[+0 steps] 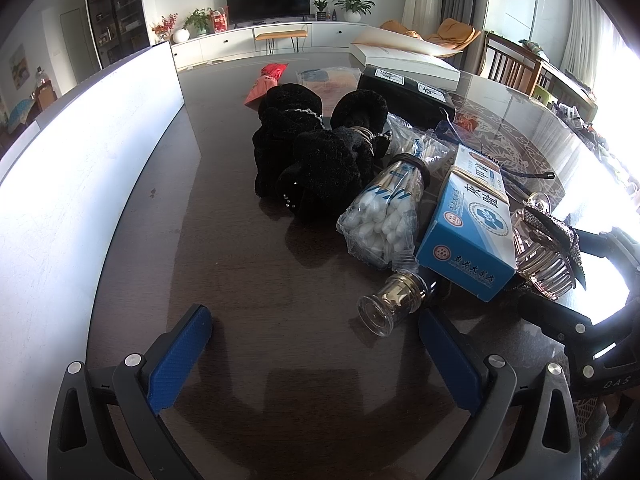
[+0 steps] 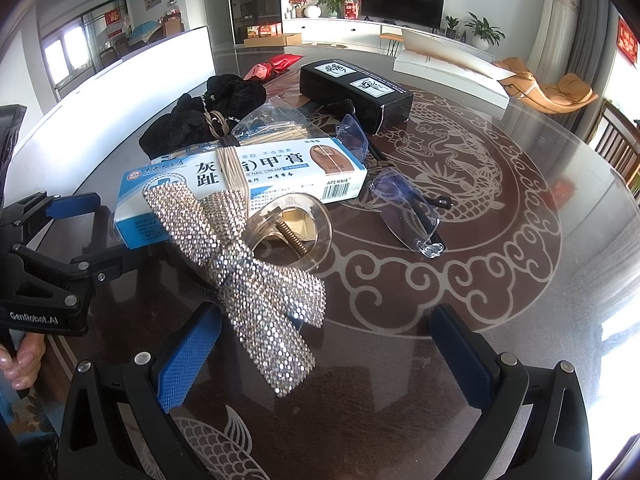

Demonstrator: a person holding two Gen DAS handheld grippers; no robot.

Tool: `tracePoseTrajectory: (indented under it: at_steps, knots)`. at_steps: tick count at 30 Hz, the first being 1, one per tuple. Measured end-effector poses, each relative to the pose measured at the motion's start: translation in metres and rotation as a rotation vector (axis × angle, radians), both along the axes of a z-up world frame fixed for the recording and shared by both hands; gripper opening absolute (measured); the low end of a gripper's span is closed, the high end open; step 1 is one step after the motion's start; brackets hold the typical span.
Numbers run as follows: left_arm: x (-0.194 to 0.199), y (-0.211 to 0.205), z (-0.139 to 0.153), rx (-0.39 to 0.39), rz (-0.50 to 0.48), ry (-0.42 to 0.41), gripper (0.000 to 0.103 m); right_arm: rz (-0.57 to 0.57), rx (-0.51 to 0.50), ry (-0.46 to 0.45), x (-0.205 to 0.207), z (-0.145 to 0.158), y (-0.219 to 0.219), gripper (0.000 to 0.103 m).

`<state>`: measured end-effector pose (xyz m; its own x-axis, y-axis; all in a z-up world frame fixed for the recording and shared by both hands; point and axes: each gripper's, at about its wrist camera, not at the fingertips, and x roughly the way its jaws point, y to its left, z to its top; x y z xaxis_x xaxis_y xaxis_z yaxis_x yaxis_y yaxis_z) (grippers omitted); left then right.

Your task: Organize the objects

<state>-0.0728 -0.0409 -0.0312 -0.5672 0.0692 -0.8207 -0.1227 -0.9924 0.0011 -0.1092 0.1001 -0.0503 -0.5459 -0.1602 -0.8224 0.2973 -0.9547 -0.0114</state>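
Left wrist view. We see the left gripper (image 1: 316,344) with its blue pads spread wide apart and nothing between them, low over the dark table (image 1: 240,280). To its left stands a white board (image 1: 100,152) on edge. Ahead of the gripper lies a heap of black scrunchies (image 1: 312,152). Right of these, a clear bag of cotton swabs (image 1: 384,216) runs its long axis from far to near, cotton tips toward the gripper. Just off the right pad a small glass bottle (image 1: 390,306) lies on its side, its clear base pointing toward the gripper and leftward. Touching the bag on the right, the blue nail cream box (image 1: 468,224) lies with its long axis running away from the tool, one end facing us.

Right wrist view. We see the right gripper (image 2: 326,356) likewise held wide, clamping nothing. The rhinestone bow hair clip (image 2: 240,264) lies just ahead, one ribbon tail reaching down between the pads nearer the left one; its long axis runs diagonally from far left to near right. Behind it the nail cream box (image 2: 244,184) lies crosswise, long axis left to right. Further right, clear glasses (image 2: 408,208) rest folded, and beyond them a black case (image 2: 356,92).
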Motion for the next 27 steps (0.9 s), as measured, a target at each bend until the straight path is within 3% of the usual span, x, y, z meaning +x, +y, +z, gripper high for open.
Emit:
tracePoseTrajectory:
  at_steps: [12,15,18,22,27]
  knots:
    - [0.003,0.000,0.001,0.000,-0.003,-0.004,0.103,-0.005,-0.006,0.017,0.026,0.000,0.025,0.103]
    - [0.006,-0.002,0.004,0.000,-0.002,-0.042,0.103,-0.015,-0.006,0.021,0.028,0.000,0.025,0.103]
    - [0.009,-0.004,0.009,0.051,-0.009,-0.066,0.103,-0.029,-0.008,0.022,0.028,0.000,0.027,0.103]
    - [0.007,-0.004,0.028,0.120,-0.004,-0.032,0.103,-0.033,-0.008,0.022,0.029,0.000,0.027,0.103]
    - [-0.008,0.011,0.055,0.078,-0.038,0.036,0.103,-0.033,-0.008,0.022,0.029,0.000,0.028,0.103]
